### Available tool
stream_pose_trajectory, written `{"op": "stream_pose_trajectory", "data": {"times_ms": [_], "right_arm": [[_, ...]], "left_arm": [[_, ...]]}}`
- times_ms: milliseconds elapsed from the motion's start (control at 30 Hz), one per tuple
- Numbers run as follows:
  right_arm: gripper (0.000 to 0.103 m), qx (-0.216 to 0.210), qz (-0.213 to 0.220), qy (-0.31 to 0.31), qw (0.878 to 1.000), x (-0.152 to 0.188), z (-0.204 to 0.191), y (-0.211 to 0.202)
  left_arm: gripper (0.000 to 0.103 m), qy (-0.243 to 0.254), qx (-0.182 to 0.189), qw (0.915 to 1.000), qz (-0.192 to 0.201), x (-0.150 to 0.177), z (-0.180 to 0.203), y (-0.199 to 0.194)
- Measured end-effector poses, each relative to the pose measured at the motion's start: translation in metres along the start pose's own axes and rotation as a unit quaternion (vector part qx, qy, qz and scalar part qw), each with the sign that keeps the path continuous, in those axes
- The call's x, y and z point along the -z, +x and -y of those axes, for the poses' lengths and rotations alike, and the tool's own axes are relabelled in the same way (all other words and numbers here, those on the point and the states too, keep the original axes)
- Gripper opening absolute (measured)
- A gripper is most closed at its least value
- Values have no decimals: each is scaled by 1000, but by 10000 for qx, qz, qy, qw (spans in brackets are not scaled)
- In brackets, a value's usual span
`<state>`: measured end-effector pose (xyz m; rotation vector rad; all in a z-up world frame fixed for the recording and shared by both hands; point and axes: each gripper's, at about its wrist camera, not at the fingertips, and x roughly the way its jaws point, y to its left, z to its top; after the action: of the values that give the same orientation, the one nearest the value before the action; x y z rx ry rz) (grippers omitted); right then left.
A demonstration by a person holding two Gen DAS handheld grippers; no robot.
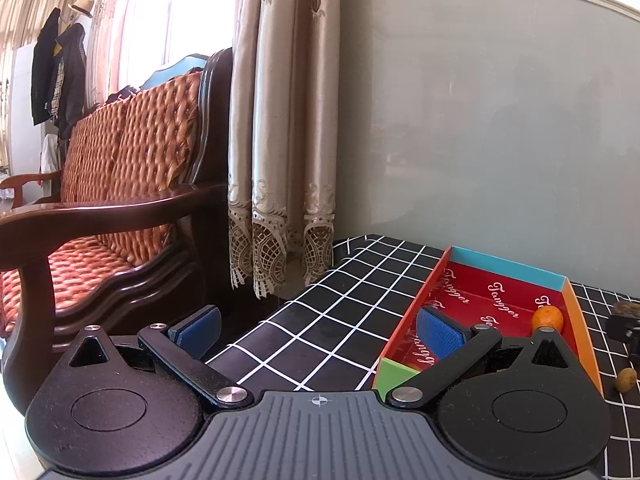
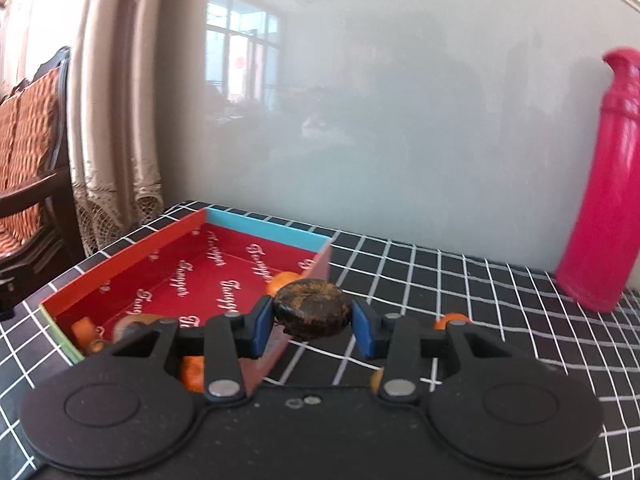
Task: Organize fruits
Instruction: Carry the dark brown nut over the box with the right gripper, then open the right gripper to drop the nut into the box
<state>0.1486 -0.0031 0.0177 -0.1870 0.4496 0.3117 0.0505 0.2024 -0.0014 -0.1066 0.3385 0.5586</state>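
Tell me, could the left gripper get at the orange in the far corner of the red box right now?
Probably yes: the left gripper is open and empty, the orange sits exposed in the box, whose top is open.

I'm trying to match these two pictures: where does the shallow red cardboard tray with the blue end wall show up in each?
Left wrist view: the shallow red cardboard tray lies lower right, behind the open left hand-held gripper.
Right wrist view: it lies lower left.
Shared landmark: the black tablecloth with white grid lines.
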Motion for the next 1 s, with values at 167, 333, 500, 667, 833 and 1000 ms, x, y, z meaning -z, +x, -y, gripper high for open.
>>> {"op": "stream_pose_trajectory", "data": {"times_ms": [167,333,500,667,833,1000], "right_arm": [[40,-195,55,-38,9998,-3,-16,1],[40,-375,63,-73,9992,-2,-31,2],[40,-526,16,-109,9986,-1,-44,6],[40,-608,1,-136,9981,0,-54,7],[53,-464,110,-230,9986,2,-59,7],[68,-279,341,-225,9988,-1,-51,-2]], "left_arm": [[103,-30,-49,10000,-7,0,-8,2],[103,-11,-94,10000,-5,0,-14,3],[103,-4,-140,9999,-11,0,-20,3],[103,4,-174,9998,-38,0,-24,5],[103,-5,-177,9998,-41,0,-25,5],[103,26,-122,9999,-25,0,-21,4]]}}
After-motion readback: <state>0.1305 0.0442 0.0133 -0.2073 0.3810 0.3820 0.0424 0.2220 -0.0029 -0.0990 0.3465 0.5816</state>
